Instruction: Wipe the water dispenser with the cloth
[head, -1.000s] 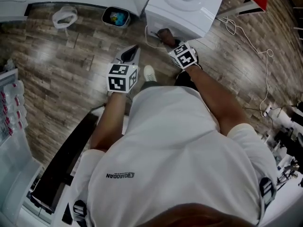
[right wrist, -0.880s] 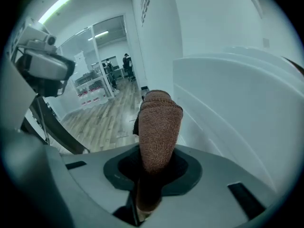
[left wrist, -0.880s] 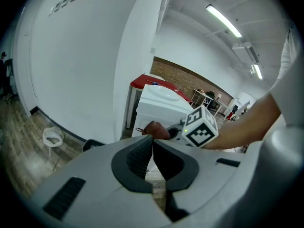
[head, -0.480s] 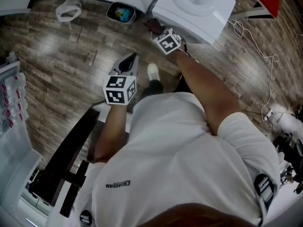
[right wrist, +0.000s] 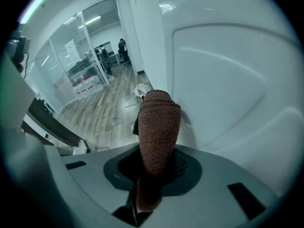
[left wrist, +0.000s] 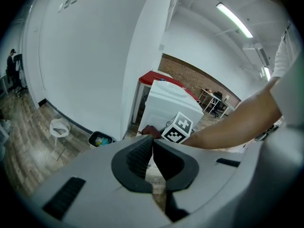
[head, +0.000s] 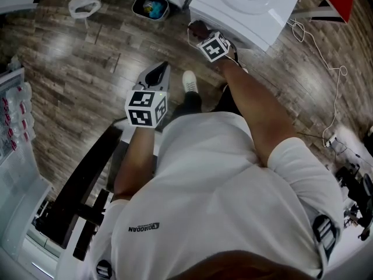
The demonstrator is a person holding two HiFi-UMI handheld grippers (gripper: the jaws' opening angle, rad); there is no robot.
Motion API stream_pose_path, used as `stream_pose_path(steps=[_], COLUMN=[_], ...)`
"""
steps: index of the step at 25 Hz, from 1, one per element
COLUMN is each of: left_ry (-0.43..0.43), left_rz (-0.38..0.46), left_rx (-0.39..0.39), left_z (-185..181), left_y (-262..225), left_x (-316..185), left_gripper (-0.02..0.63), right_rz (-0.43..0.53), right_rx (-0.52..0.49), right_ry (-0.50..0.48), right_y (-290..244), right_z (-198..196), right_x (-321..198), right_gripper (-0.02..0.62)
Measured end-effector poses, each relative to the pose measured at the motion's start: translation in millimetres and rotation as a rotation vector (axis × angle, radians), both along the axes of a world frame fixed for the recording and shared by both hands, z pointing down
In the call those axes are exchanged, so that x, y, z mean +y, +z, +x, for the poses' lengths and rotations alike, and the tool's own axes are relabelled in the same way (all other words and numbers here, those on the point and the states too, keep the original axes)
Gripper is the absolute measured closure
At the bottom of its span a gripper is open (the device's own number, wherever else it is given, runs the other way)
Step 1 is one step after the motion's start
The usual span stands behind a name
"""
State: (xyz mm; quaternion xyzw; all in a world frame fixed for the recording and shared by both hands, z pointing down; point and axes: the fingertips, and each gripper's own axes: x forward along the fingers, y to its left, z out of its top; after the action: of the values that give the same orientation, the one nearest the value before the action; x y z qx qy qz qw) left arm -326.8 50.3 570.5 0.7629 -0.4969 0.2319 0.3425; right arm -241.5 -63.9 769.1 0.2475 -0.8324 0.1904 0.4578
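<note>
Brown cloth [right wrist: 156, 127] in right gripper [right wrist: 156, 163]; black bin [head: 136, 8] holds litter [head: 151, 7].

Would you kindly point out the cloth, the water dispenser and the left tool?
cloth [right wrist: 156, 122], right gripper view, middle of the brown fold.
water dispenser [head: 265, 15], head view, its white top.
left tool [left wrist: 152, 145], left gripper view, where its closed tips meet.

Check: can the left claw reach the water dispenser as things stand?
Likely yes: the left claw, shut and empty, faces the water dispenser; only the right claw, holding the cloth at its side, crowds that approach.
</note>
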Motion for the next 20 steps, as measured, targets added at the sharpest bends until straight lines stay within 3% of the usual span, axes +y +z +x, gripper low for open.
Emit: stream_pose_path(steps=[20], left_ry=[0.074], left_rz=[0.059], left_rx=[0.035], left_z=[32.1], left_y=[-15.4], left_x=[-8.0], left_gripper=[0.605], right_rz=[-0.042], right_rx=[0.157], right_ry=[0.060], right_y=[13.7], right_z=[126.2], right_x=[52.0], right_gripper=[0.522])
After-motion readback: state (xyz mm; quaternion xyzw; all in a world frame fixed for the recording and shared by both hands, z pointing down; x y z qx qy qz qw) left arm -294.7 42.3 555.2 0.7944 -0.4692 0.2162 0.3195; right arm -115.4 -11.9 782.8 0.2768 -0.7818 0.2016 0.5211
